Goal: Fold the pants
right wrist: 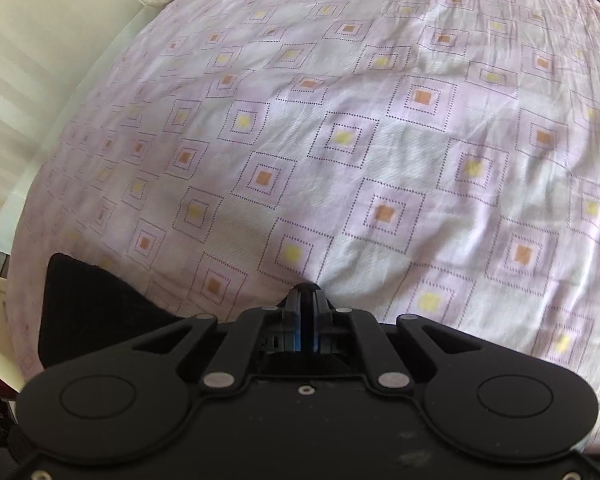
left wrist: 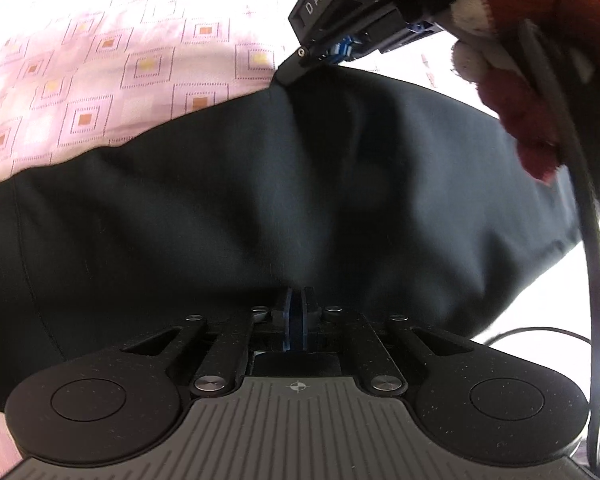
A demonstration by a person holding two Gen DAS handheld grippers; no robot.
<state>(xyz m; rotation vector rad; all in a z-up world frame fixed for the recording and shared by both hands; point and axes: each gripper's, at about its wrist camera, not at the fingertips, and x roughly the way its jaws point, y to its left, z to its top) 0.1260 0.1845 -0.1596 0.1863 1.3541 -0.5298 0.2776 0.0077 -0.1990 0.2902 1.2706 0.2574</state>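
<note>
White letters "DAS" are readable on the right gripper (left wrist: 288, 76) body, seen from the left wrist camera. Its fingers are pressed together, pinching the far edge of the black pants (left wrist: 260, 208). The left gripper (left wrist: 296, 300) is likewise closed tight, its blue pads clamped on the near edge of the pants. The pants lie spread across the pink bedsheet (right wrist: 380, 140) printed with orange and yellow squares. A hand in a red-and-white knit glove (left wrist: 512, 80) holds the right gripper above the pants' right side.
</note>
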